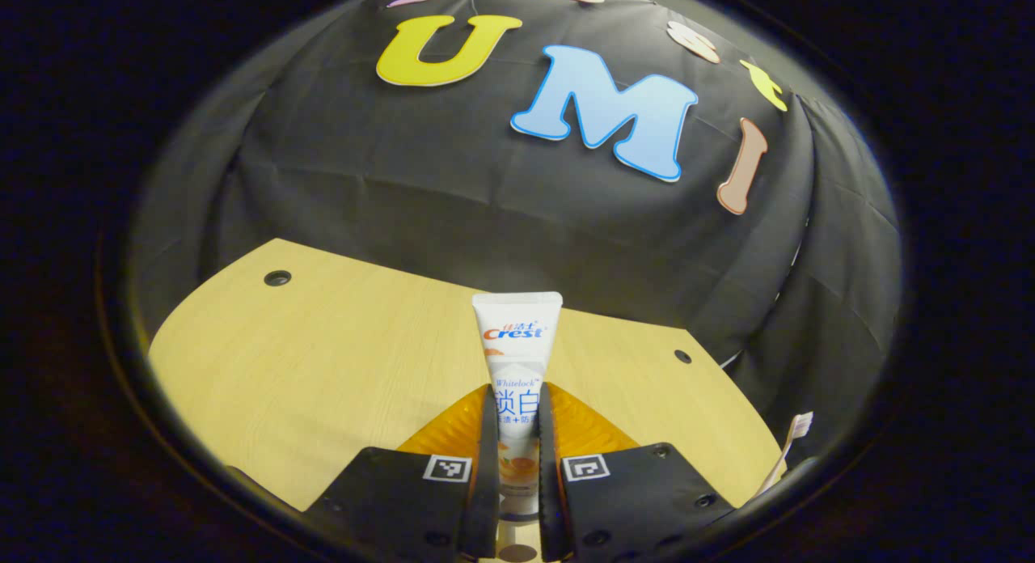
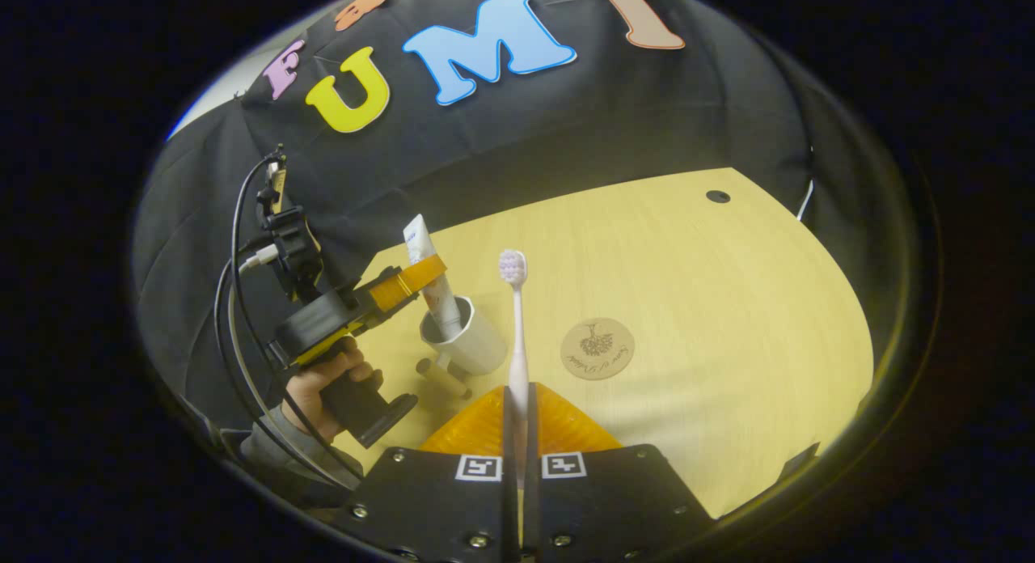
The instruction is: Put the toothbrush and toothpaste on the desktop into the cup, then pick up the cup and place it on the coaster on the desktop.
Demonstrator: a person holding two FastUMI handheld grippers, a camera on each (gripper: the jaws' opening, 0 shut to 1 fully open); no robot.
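Note:
My left gripper [image 1: 517,395] is shut on a white toothpaste tube [image 1: 517,336], which stands upright between its fingers. In the right gripper view the same left gripper [image 2: 427,275], held by a hand [image 2: 323,383], keeps the toothpaste [image 2: 422,247] tilted, with its lower end inside the white cup [image 2: 475,346]. My right gripper [image 2: 517,397] is shut on the handle of a pale pink toothbrush [image 2: 515,304]; its bristle head points up, to the right of the cup. A round wooden coaster [image 2: 597,349] lies flat on the table, right of the cup. The toothbrush head [image 1: 799,427] also peeks in at the right edge.
The light wooden table [image 2: 728,304] has small dark holes [image 2: 717,196] near its far edge. Black cloth walls the booth behind it. The cup has a handle [image 2: 443,377] on its near side. Cables [image 2: 234,304] loop off the left gripper.

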